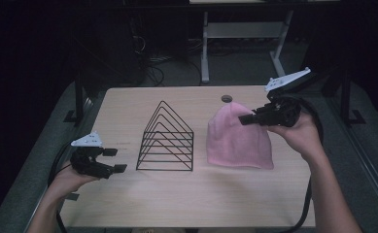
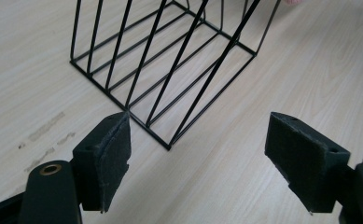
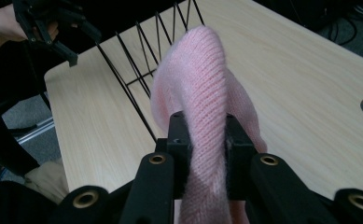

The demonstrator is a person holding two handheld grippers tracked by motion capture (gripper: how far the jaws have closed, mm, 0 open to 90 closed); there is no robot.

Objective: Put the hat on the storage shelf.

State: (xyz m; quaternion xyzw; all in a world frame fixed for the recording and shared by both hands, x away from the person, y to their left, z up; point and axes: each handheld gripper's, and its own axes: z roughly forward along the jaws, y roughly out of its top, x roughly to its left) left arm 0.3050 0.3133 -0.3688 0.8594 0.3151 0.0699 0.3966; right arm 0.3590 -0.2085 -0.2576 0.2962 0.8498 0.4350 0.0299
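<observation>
**Pink beanie pinched up by the right gripper, rack sitting next door**

The pink knit hat (image 1: 238, 138) is soft ribbed wool, dome-shaped, and sits just right of the black wire rack (image 1: 166, 140), brim on the wooden table (image 1: 186, 194) and crown pulled upward. The right gripper (image 1: 249, 118) has its jaws pressed together on a fold of the crown (in the right gripper view the knit bulges up between the pads (image 3: 179, 140)). The rack is thin metal rod, a row of triangular frames on a rectangular base, a small gap between it and the hat. Left of the rack, the left gripper (image 1: 117, 160) hangs with its jaws spread wide, nothing between them, near the rack's front corner. Bare tabletop runs in front of the rack to the near edge. A round hole (image 1: 226, 98) sits behind the hat.
</observation>
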